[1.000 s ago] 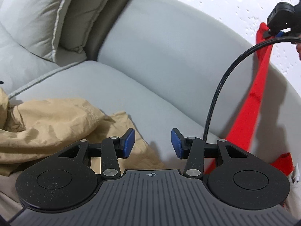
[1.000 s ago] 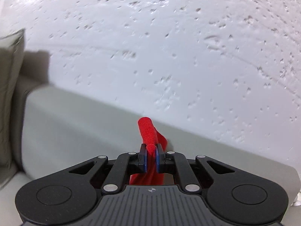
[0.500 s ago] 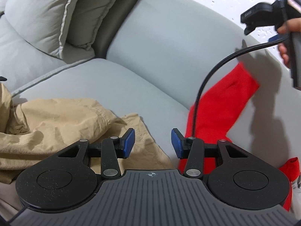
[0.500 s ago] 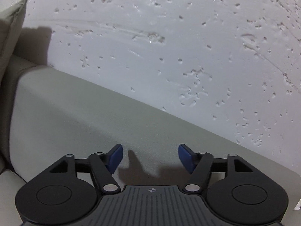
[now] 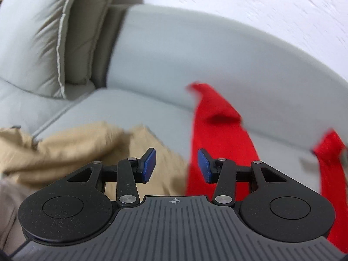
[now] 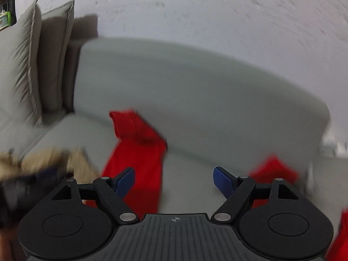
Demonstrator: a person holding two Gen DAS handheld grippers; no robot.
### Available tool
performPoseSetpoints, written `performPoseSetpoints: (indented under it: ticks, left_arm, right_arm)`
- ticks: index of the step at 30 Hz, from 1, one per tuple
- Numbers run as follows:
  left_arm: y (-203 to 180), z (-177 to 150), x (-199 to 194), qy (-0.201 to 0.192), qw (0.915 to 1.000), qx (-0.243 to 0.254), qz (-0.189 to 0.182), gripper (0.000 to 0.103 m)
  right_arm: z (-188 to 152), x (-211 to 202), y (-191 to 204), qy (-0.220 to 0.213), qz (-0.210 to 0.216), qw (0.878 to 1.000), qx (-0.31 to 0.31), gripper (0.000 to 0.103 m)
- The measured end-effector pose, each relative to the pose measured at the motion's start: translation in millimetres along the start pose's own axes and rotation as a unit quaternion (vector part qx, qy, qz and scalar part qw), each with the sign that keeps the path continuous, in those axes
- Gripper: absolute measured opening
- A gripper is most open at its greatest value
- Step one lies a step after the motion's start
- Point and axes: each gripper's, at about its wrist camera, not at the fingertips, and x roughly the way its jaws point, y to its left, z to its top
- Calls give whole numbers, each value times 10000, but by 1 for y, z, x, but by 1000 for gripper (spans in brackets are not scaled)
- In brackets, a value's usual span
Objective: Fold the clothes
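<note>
Red garment dropped on sofa as both grippers hang empty.

The right gripper [image 6: 174,180], jaws just opened wide, and the half-open left gripper [image 5: 176,165] grip nothing; the red garment [image 5: 219,130] sprawls at one o'clock on the grey sofa [image 5: 195,54]. Best next: pinch opposite corners, spreading it flat clear of the tan clothes [image 5: 82,148].

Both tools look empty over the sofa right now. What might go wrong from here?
1. The red garment lies bunched, its top end curled against the sofa backrest; folding it as it lies may trap creases.
2. The tan garment sits right beside it, so the open left tool may catch both fabrics.
</note>
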Motion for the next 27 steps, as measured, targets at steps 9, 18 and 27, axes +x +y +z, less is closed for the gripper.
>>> performPoseSetpoints:
  ticks: [9, 18, 27]
  left_arm:
    - [-35, -92, -125, 1025, 9858, 1287, -349, 51]
    - [-31, -184, -203, 1464, 9845, 906, -339, 51]
    - [-87, -202, -219, 1262, 9806, 1378, -593, 49]
  right_arm:
    - [-193, -75, -58, 821, 134, 9812, 1742, 81]
    - [-273, -111, -57, 512, 201, 9793, 1946, 46]
    - [-294, -110, -40, 555, 332, 9841, 1657, 11]
